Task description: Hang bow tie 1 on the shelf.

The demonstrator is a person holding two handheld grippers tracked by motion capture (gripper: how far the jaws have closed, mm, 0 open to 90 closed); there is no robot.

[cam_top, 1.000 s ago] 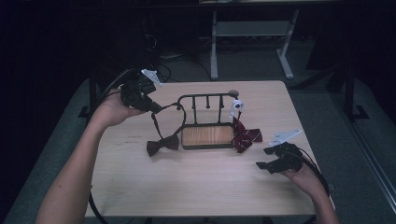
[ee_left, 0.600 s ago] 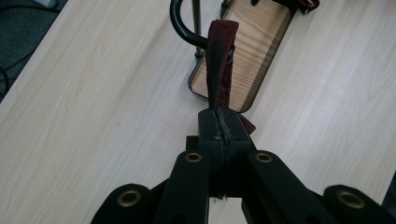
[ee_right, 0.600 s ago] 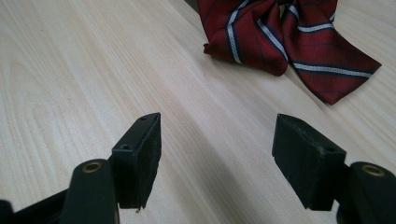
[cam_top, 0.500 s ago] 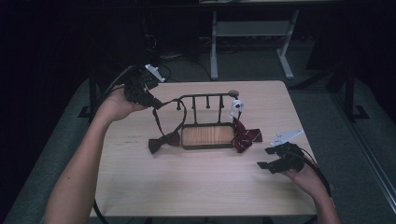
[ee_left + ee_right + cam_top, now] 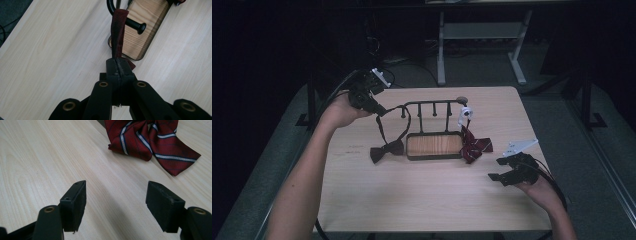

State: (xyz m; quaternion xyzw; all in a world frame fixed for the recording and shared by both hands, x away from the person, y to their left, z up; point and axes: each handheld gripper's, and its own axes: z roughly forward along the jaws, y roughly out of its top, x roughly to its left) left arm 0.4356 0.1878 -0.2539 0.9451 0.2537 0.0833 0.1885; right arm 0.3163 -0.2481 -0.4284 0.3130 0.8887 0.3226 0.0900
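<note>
A dark bow tie [image 5: 387,150] lies on the table left of a black peg rack with a wooden base [image 5: 434,145]. Its strap [image 5: 382,127] rises to my left gripper [image 5: 379,111], which is shut on it beside the rack's left end. In the left gripper view the jaws [image 5: 117,65] pinch the dark red strap [image 5: 118,35], which runs up across a black peg [image 5: 136,25]. A red striped bow tie [image 5: 474,146] hangs at the rack's right end from a white strap [image 5: 464,114]. My right gripper [image 5: 502,170] rests open on the table, facing the striped bow tie [image 5: 150,140] with nothing between its fingers [image 5: 75,202].
The wooden table [image 5: 432,200] has bare room in front of the rack and at its left side. Its far edge lies just behind the rack, with a white metal frame [image 5: 477,35] on the dark floor beyond. Cables trail from both grippers.
My left gripper has carried the strap a little to the right, toward the rack's left peg. The right gripper has not moved.
</note>
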